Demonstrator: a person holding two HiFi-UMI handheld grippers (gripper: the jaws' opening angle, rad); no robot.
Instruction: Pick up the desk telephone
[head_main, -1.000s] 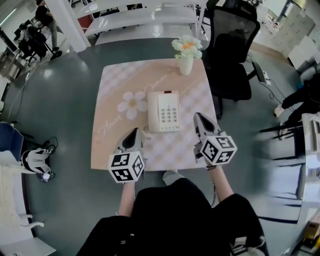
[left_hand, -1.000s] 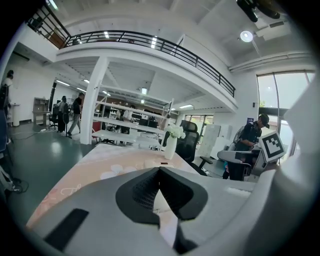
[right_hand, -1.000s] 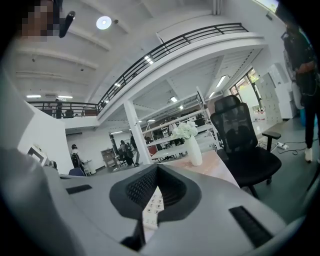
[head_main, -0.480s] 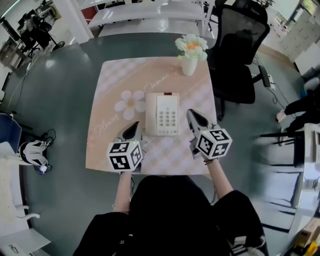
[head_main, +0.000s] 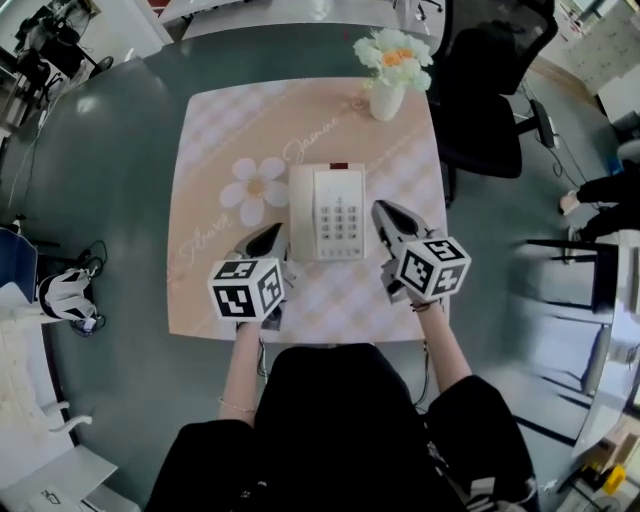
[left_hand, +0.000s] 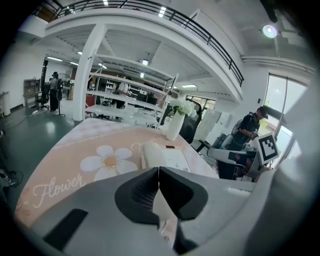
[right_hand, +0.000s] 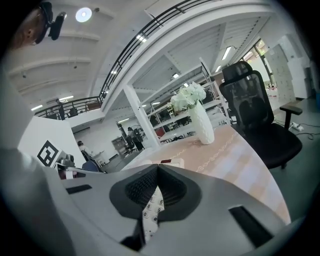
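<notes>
Jaws pressed together, the left gripper (head_main: 271, 234) and right gripper (head_main: 381, 211) are flanking the telephone (head_main: 327, 212): probably stiff, slick, light, best squeezed by its long sides

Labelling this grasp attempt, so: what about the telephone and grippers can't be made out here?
Head view: whether the left gripper or right gripper touches the desk telephone; too small to tell.
Left gripper view: the telephone's near end, behind the shut fingers.
Right gripper view: most of the telephone, behind the fingers; only some keys show.
</notes>
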